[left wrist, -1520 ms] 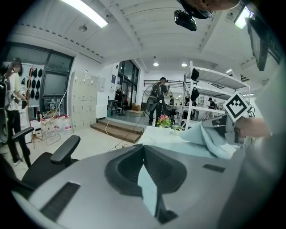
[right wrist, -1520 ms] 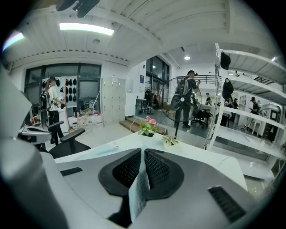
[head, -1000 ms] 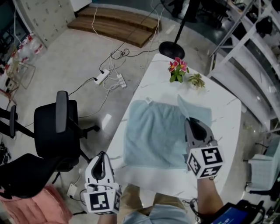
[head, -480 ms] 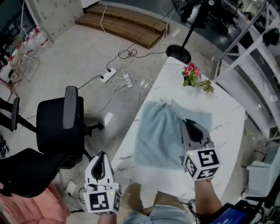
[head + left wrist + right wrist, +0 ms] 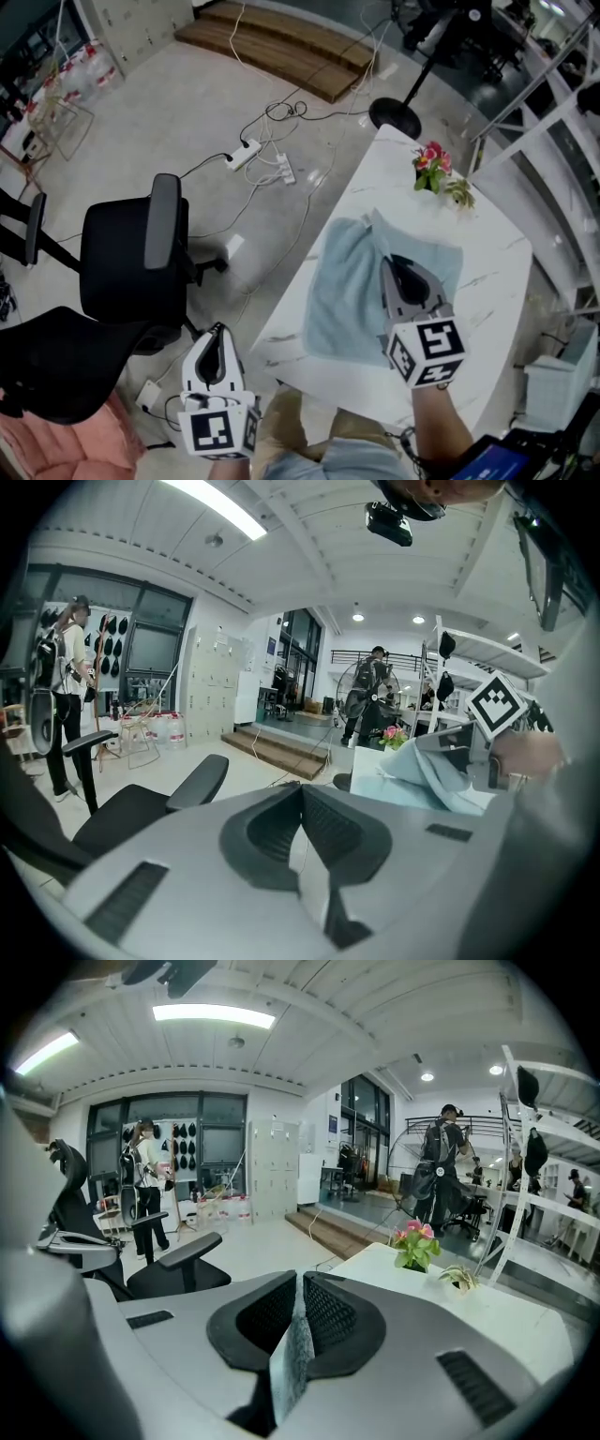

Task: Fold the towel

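A light blue towel (image 5: 342, 291) lies on the white marble table (image 5: 497, 281). My right gripper (image 5: 398, 269) hangs over the towel's middle, shut on a raised edge of it. In the right gripper view a thin strip of the towel (image 5: 292, 1358) runs down between the closed jaws of the right gripper (image 5: 300, 1283). My left gripper (image 5: 214, 345) is off the table's left side, over the floor, shut on nothing. From the left gripper (image 5: 302, 794) view, the lifted towel (image 5: 417, 775) shows at the right, below the right gripper's marker cube (image 5: 497, 705).
Pink flowers (image 5: 433, 159) and a small green plant (image 5: 459, 192) stand at the table's far end. A black office chair (image 5: 141, 253) is on the floor to the left. Power strips and cables (image 5: 253, 155) lie beyond it, with a fan base (image 5: 394, 114) near the table's far corner.
The right gripper has carried the raised towel edge leftward over the towel, which now looks narrower. The left gripper stays low at the left, off the table.
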Motion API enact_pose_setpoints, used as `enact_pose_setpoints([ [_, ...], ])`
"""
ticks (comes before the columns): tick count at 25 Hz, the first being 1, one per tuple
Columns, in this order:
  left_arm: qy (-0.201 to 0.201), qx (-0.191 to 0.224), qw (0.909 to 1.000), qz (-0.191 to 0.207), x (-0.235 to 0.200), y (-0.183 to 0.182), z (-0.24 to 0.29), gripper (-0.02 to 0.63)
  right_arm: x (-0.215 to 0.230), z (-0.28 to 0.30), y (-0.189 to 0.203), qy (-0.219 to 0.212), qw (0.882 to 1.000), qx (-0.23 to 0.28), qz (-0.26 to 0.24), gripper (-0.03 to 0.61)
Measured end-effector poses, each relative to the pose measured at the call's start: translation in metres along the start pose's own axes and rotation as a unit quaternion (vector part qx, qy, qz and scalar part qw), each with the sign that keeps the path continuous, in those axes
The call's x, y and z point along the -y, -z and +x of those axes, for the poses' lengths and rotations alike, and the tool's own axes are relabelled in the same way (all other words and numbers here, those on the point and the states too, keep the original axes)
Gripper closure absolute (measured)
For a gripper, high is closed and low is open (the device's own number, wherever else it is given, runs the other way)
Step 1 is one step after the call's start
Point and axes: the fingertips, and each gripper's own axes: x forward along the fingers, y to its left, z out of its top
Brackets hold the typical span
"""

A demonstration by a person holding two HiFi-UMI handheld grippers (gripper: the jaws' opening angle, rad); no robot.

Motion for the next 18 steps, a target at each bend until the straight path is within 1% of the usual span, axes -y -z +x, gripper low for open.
enact_pose_setpoints([
  [10,0.001,-0.006,0.9999,-0.011,-0.009,0.003,0.001,0.606,-0.032,0.015,0.007,-0.023,1.000,-0.016,-0.009,0.537],
  [14,0.000,-0.014,0.9998,-0.014,-0.015,0.010,0.000,0.606,-0.048,0.027,0.024,-0.030,0.999,-0.032,-0.017,0.537],
  [18,0.000,-0.023,0.9996,-0.017,-0.022,0.020,0.000,0.606,-0.061,0.043,0.053,-0.030,0.997,-0.056,-0.032,0.534],
])
